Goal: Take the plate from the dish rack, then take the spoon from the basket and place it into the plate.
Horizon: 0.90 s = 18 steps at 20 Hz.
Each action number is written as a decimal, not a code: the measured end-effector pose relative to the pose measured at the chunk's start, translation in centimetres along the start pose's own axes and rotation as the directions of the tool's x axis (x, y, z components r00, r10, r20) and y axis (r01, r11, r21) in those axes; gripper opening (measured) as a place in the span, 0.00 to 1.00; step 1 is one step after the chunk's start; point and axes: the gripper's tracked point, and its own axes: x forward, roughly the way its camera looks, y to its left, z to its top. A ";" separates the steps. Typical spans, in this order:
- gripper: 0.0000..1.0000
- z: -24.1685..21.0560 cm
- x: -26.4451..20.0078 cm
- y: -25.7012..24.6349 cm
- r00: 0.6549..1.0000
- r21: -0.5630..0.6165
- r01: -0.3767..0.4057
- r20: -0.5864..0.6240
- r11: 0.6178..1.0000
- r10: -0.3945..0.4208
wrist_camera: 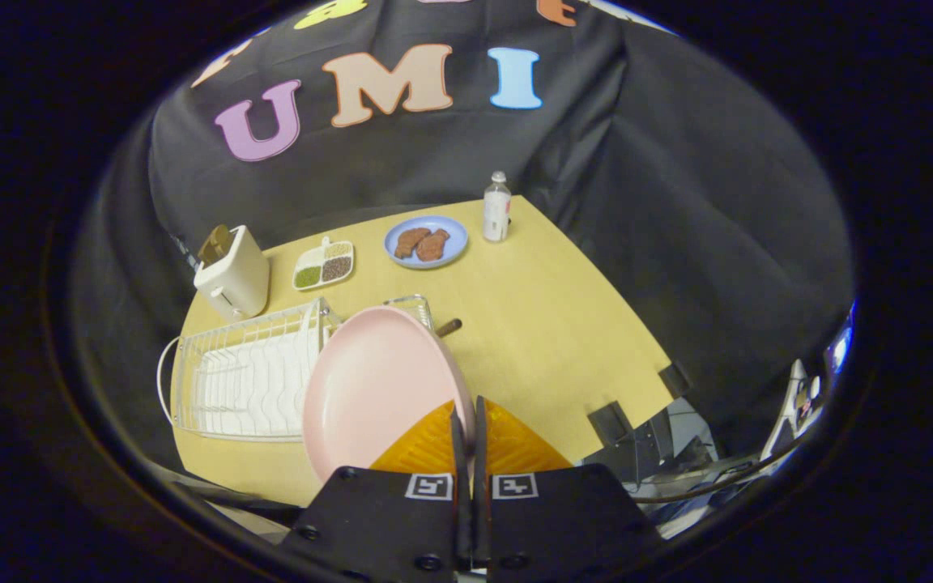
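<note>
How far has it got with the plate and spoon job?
Done: the plate is out of the rack, lifted over the table. In hand: the gripper is shut on the plate's rim. Left: set the plate down, then fetch the spoon, whose handle pokes from the basket behind the plate, and lay it in the plate.

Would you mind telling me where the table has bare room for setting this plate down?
The gripper is shut on the pink plate. Bare table stretches ahead of the fingers, between the basket, the bottle and the table's near corner. Around the dish rack, toaster and blue plate it is crowded.
</note>
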 end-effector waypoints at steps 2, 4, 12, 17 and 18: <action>0.04 -1.8 1.2 -1.4 1.000 0.029 -0.018 -0.016 0.999 0.019; 0.04 -3.3 2.5 -2.4 0.998 0.063 -0.038 -0.039 0.997 0.041; 0.04 -8.9 10.2 -4.2 0.986 0.157 -0.106 -0.112 0.982 0.124; 0.04 -10.6 13.6 -6.3 0.984 0.163 -0.090 -0.140 0.983 0.113; 0.04 -10.5 13.9 -6.5 0.984 0.170 -0.093 -0.135 0.981 0.117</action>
